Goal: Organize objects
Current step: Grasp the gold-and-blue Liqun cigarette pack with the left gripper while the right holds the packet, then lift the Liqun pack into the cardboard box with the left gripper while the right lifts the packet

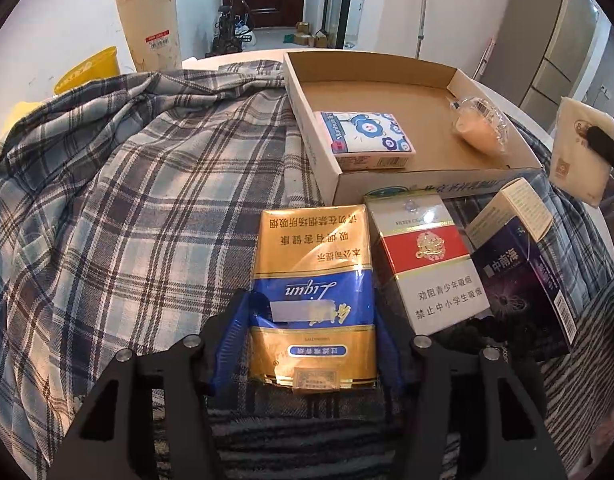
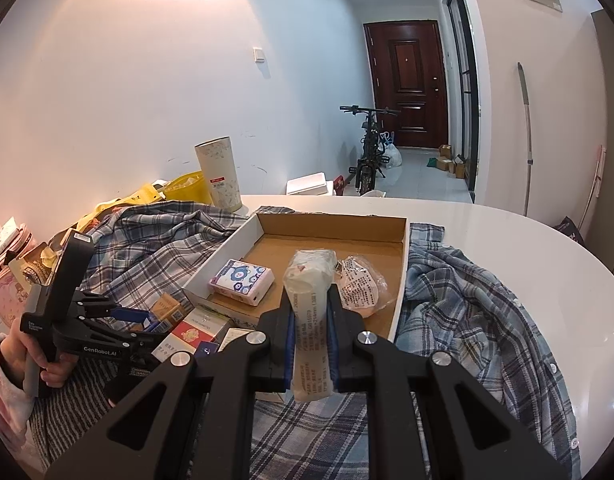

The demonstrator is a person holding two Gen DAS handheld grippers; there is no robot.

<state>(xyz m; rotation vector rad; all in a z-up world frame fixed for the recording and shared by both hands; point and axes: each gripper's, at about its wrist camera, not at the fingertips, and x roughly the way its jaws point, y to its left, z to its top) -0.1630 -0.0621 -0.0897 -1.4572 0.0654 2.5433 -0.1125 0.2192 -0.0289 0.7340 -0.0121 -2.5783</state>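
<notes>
The gold pack (image 1: 313, 300) hides its own sides where the blue pads (image 1: 231, 344) of the left gripper (image 1: 313, 344) flank it, so whether they press on it cannot be told; it lies flat on the plaid cloth (image 1: 127, 200), gold with a blue band and a torn strip at its near end. In the right wrist view that gripper (image 2: 137, 316) is seen from the side, gripped by a hand (image 2: 47, 360), and covers most of the gold pack (image 2: 169, 308). The right gripper (image 2: 311, 344) has its jaws pressed onto a pale tissue pack (image 2: 309, 312), whose far end blocks part of the box (image 2: 331, 220). The box (image 1: 387, 60) holds a blue-flowered tissue pack (image 1: 367, 138) at its near left and a clear wrapped bag (image 1: 483, 126) on the right, its contents unclear. Just right of the gold pack, touching the box's front wall, lie a red-and-white pack (image 1: 427, 260) and a dark pack (image 1: 523, 272), its near corner cut off. A tall tube (image 1: 151, 24) stands beyond the cloth.
</notes>
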